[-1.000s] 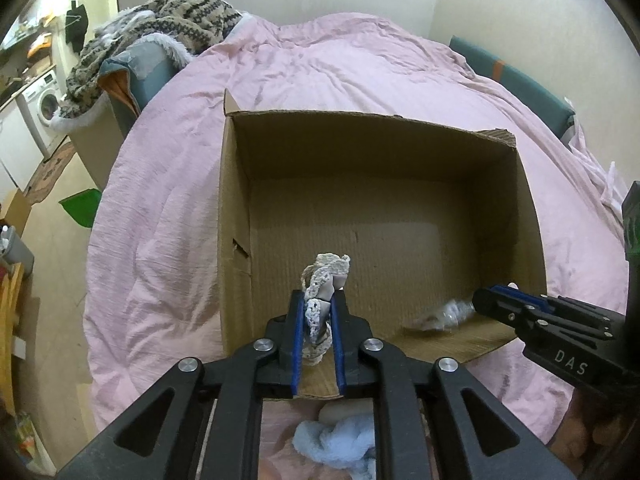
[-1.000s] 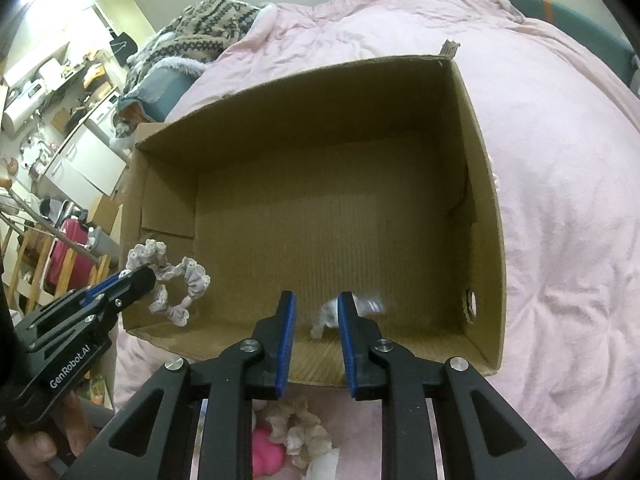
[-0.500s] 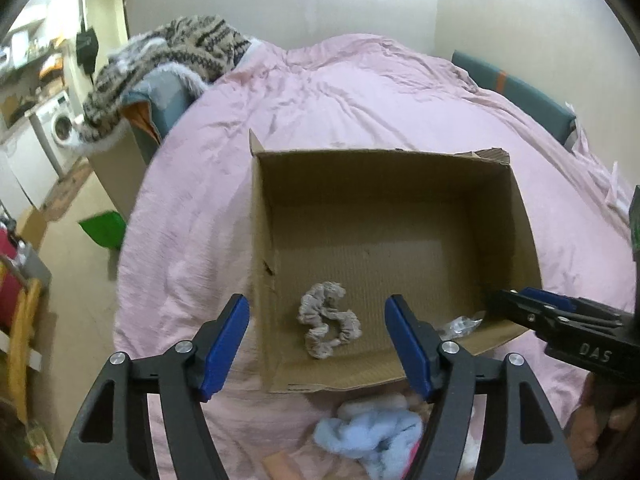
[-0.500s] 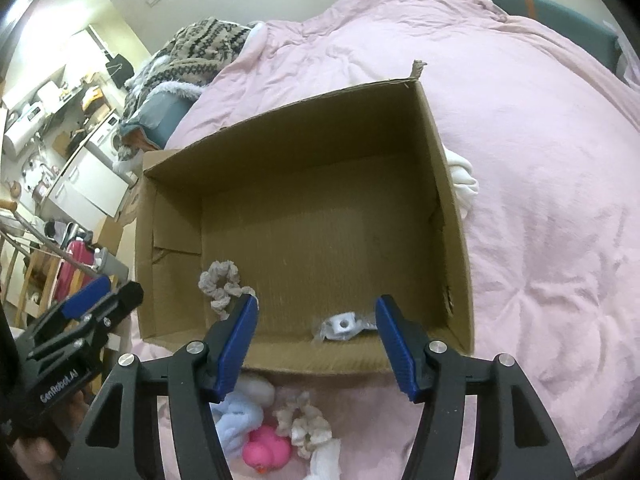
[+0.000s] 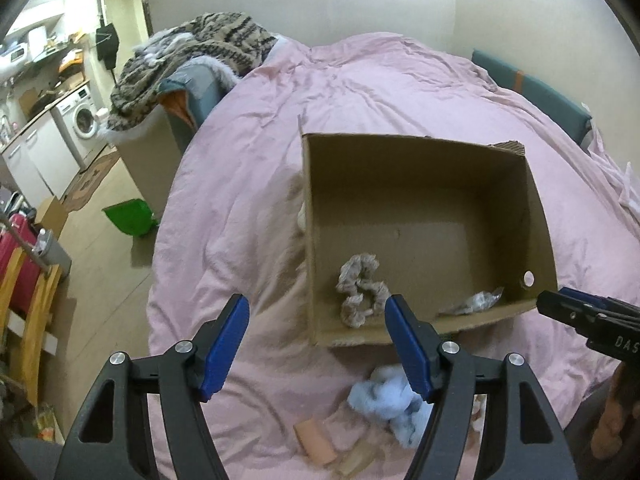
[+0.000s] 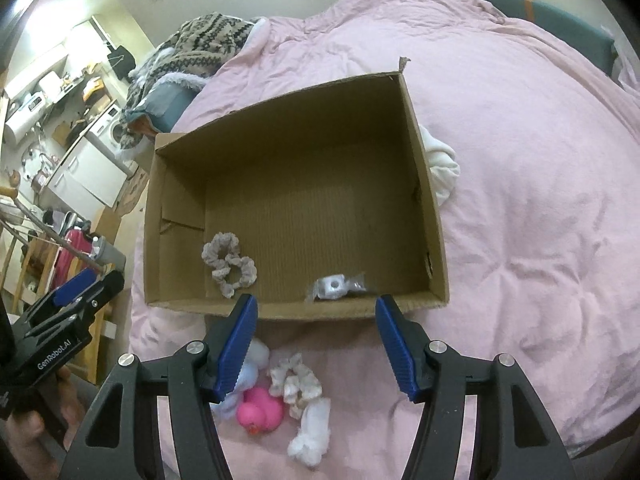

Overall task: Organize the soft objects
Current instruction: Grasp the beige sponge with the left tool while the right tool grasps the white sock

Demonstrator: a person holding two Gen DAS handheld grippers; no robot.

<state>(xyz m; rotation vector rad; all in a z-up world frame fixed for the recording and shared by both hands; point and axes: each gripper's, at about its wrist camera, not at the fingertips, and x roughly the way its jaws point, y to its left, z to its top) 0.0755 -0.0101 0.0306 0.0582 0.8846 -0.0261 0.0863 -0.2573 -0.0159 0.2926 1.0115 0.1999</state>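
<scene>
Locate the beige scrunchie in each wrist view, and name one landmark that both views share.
Left wrist: the beige scrunchie lies on the floor of the cardboard box, near its front left corner, low and right of centre in the picture.
Right wrist: the beige scrunchie lies left of centre, near the box's front left corner.
Shared landmark: the small clear plastic packet by the box's front wall.

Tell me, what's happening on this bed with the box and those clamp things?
A person holds a two-finger gripper in each hand and is sorting soft items into a cardboard box on the bed. A scrunchie and a small wrapped item lie inside. Left gripper and right gripper are open and empty. A pink duck, a white scrunchie and blue cloth wait outside.
</scene>
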